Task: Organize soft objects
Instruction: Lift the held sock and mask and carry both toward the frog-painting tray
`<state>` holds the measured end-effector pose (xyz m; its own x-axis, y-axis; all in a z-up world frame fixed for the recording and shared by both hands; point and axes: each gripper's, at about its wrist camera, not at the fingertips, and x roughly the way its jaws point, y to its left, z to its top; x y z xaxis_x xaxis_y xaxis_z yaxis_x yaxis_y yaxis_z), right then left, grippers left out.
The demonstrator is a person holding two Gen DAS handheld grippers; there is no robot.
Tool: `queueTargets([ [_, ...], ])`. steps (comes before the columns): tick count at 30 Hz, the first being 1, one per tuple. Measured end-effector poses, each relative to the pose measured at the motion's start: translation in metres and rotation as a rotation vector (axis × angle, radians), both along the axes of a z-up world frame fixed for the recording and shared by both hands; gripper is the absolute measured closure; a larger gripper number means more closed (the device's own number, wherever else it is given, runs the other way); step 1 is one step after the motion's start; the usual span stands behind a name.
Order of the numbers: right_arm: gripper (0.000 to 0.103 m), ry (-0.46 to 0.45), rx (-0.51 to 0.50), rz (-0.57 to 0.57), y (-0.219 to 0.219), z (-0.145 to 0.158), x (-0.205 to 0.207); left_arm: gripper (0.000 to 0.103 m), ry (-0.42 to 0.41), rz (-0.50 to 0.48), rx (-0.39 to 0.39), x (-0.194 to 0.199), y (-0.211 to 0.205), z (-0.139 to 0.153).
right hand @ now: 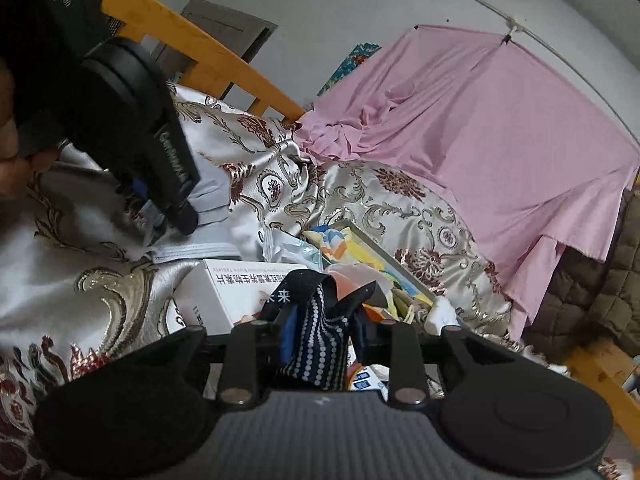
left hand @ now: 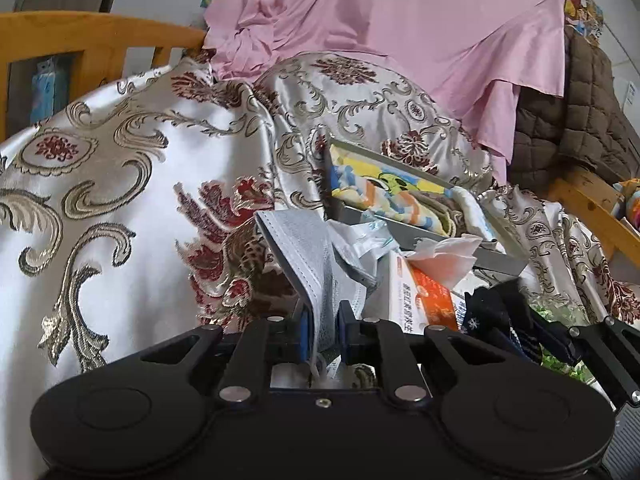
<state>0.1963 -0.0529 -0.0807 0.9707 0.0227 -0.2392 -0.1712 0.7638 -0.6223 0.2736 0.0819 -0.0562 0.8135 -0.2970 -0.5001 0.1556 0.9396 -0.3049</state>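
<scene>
Patterned satin bedspread (left hand: 120, 168); pink sheet (left hand: 400, 40) behind; white box (right hand: 224, 292) beside tray (left hand: 420, 236).

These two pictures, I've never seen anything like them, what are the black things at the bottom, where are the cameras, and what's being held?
The black shapes are two handheld grippers, one in each of a person's hands; no robot arm. Each picture comes from a wide-angle camera mounted on one gripper, looking along its fingers.

In the left wrist view, the left gripper is shut on a pale grey pleated face mask. In the right wrist view, the right gripper is shut on a dark navy sock with white dots.

Below lies a shiny cream bedspread with red and gold flowers, with a white and orange cardboard box, a grey tray of colourful folded cloths and a draped pink sheet.
</scene>
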Motion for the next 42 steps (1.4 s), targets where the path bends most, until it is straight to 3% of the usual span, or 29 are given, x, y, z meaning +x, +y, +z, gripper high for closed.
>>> queueTargets([
  [6, 0.081, -0.087, -0.105, 0.033, 0.009, -0.007, -0.01, 0.088, -0.003, -0.001, -0.001, -0.001, 0.0, 0.002],
  [8, 0.086, -0.086, -0.122, 0.051, 0.011, -0.01, -0.012, 0.088, -0.004, -0.005, 0.003, -0.001, -0.001, 0.002],
  [9, 0.094, -0.08, -0.126, 0.054, 0.012, -0.011, -0.012, 0.088, -0.004, -0.006, 0.004, -0.001, -0.001, 0.002],
  [12, 0.095, -0.054, -0.113, 0.043, 0.012, -0.011, -0.009, 0.088, -0.002, -0.008, 0.004, -0.002, -0.001, 0.001],
  [15, 0.088, -0.01, -0.073, 0.017, 0.007, -0.009, -0.001, 0.088, 0.005, -0.007, 0.001, 0.0, 0.0, 0.0],
  [17, 0.076, 0.015, -0.051, -0.004, 0.004, -0.008, 0.002, 0.088, 0.009, -0.007, -0.001, 0.0, 0.0, -0.001],
  [21, 0.073, 0.026, -0.022, -0.044, 0.0, -0.007, 0.005, 0.088, 0.013, -0.008, -0.004, 0.0, 0.0, -0.001],
  [25, 0.054, 0.031, 0.035, -0.089, -0.007, -0.002, 0.008, 0.088, 0.011, -0.01, -0.003, 0.0, 0.0, -0.001],
  [26, 0.054, 0.054, 0.055, -0.092, -0.009, -0.001, 0.009, 0.088, 0.009, -0.011, -0.004, 0.0, 0.0, -0.001],
  [27, 0.055, 0.083, 0.075, -0.092, -0.012, 0.0, 0.011, 0.088, 0.005, -0.014, -0.005, 0.0, 0.0, 0.0],
  [30, 0.077, 0.149, 0.097, -0.081, -0.015, -0.001, 0.015, 0.088, -0.015, -0.025, -0.005, -0.001, -0.001, 0.001],
  [31, 0.08, 0.162, 0.101, -0.074, -0.015, -0.002, 0.016, 0.088, -0.025, -0.03, -0.001, -0.002, -0.002, 0.001],
  [34, 0.092, 0.159, 0.086, -0.061, -0.012, -0.003, 0.012, 0.088, -0.047, -0.039, 0.008, -0.005, -0.005, 0.004],
  [38, 0.098, 0.123, 0.071, -0.059, -0.011, 0.0, 0.004, 0.088, -0.105, -0.069, 0.009, -0.014, -0.01, 0.016],
  [42, 0.099, 0.1, 0.127, -0.051, -0.019, 0.016, -0.005, 0.088, -0.161, -0.095, 0.018, -0.025, -0.016, 0.029],
])
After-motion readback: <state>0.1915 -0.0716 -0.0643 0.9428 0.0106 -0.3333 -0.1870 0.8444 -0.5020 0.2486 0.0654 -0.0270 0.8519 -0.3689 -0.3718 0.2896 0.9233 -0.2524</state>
